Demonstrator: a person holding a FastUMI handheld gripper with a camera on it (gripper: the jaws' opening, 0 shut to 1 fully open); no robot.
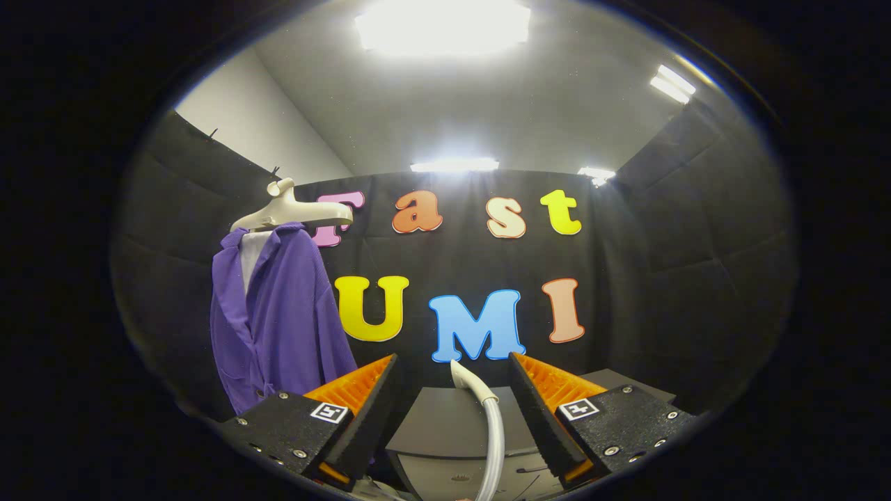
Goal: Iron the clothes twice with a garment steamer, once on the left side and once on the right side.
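Purple shirt (282, 316) hangs on a pale hanger (289, 209), beyond and to the left of the fingers, well apart from them. Gripper (452, 369) stands with its 2 fingers spread, clamped on nothing. Between them rises the steamer hose (493, 431), its pale nozzle end (463, 376) poking up just ahead; whether it touches either finger cannot be told. Closing on the round, springy hose could let it slip or twist. Neither of the 2 passes looks begun, and a tugged hose could swing the shirt off line.
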